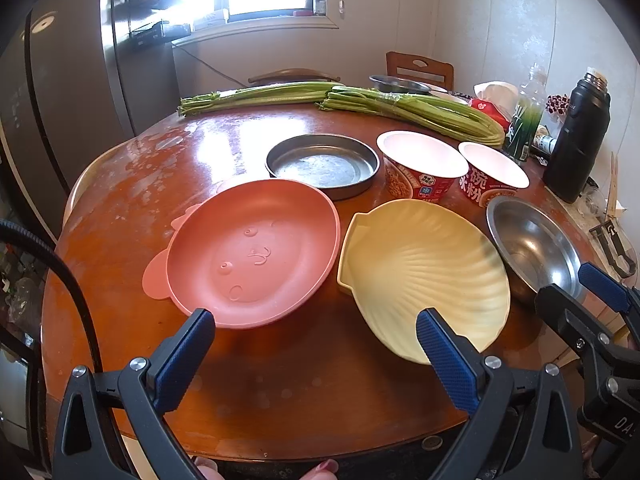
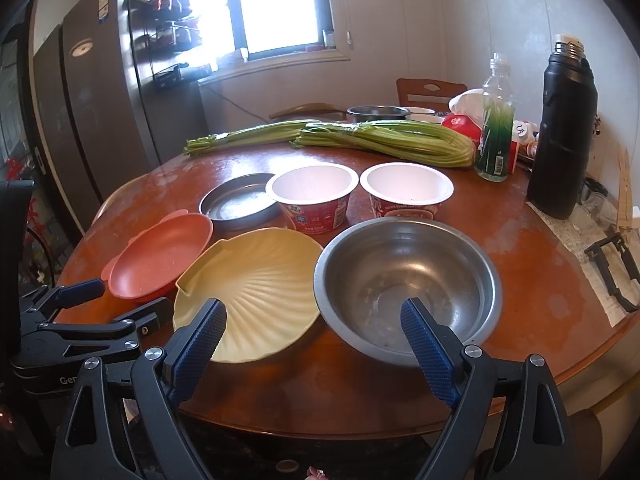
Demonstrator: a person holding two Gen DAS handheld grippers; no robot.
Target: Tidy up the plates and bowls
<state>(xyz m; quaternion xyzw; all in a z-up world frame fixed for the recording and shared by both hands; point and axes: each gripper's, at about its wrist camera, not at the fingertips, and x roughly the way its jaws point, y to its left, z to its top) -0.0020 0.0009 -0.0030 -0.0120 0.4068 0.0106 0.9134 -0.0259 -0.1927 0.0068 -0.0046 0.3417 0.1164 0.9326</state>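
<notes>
On the round wooden table lie a pink bear-face plate [image 1: 252, 256] [image 2: 160, 256], a yellow shell-shaped plate [image 1: 424, 276] [image 2: 248, 292] and a steel bowl [image 1: 532, 244] [image 2: 408, 280] in a row. Behind them sit a flat steel pan [image 1: 322, 166] [image 2: 240, 202] and two red paper noodle bowls [image 1: 420, 164] [image 2: 314, 196], [image 1: 494, 172] [image 2: 406, 192]. My left gripper [image 1: 316, 332] hovers open over the near edges of the pink and yellow plates, holding nothing. My right gripper [image 2: 314, 322] stands open before the yellow plate and the steel bowl, empty.
Two bundles of green stalks [image 1: 360, 102] [image 2: 360, 136] lie across the back of the table. A black thermos [image 1: 580, 140] [image 2: 560, 136], a plastic bottle [image 2: 496, 120], a tissue pack and another steel bowl [image 2: 376, 112] stand at the back right. A fridge [image 1: 60, 100] stands left.
</notes>
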